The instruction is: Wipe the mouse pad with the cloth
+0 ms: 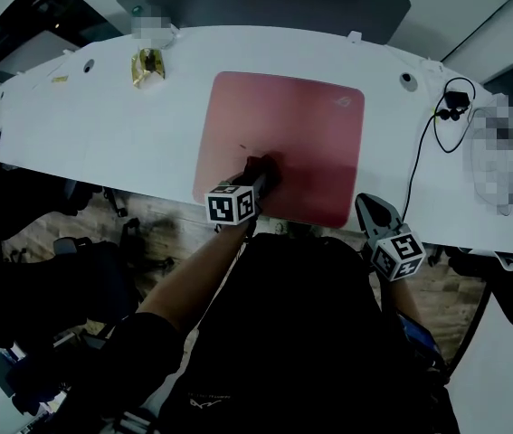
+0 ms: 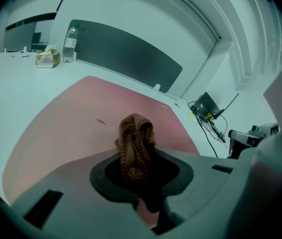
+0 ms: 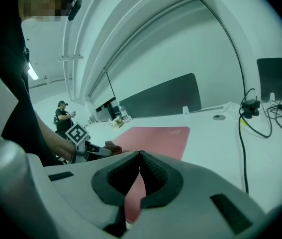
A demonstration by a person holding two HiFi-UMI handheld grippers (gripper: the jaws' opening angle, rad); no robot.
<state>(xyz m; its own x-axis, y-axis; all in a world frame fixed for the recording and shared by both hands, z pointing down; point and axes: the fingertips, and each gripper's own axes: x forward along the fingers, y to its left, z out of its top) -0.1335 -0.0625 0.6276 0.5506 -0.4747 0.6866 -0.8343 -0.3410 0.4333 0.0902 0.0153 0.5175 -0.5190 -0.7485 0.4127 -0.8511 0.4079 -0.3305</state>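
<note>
A large red mouse pad (image 1: 283,143) lies on the white desk (image 1: 102,125). My left gripper (image 1: 258,177) is shut on a brown knitted cloth (image 2: 136,146), which bunches up between the jaws and rests on the pad's near part (image 2: 81,128). A small dark speck (image 2: 101,121) lies on the pad ahead of the cloth. My right gripper (image 1: 375,213) hangs at the desk's front edge, right of the pad's near corner, shut with nothing between its jaws (image 3: 140,156). In the right gripper view the pad (image 3: 150,136) and left gripper (image 3: 93,150) show to the left.
A yellow wrapped packet (image 1: 147,66) and a bottle (image 2: 69,44) stand at the desk's far left. Black cables and a charger (image 1: 451,107) lie at the right. A dark partition (image 1: 265,3) runs along the back edge. A person (image 3: 62,116) stands far off.
</note>
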